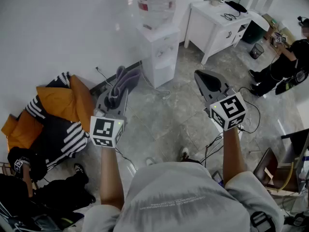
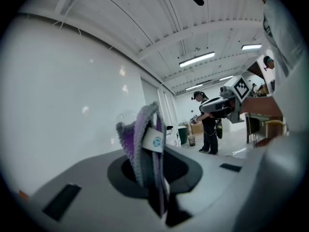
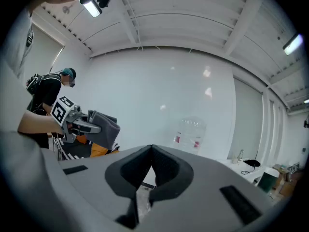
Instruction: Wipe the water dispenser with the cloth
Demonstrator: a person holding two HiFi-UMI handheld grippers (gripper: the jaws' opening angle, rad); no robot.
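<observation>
Grey-purple cloth stands upright, clamped between the left gripper jaws. The right gripper jaws are pressed together on nothing. Ahead of both, well apart, stands the water dispenser — tall axis upright, just right of the left jaws' line — likely nearer them.

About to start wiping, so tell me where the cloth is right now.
The cloth is clamped in the left hand-held gripper, left of centre in the head view, up in the air and just short of the white dispenser ahead.
</observation>
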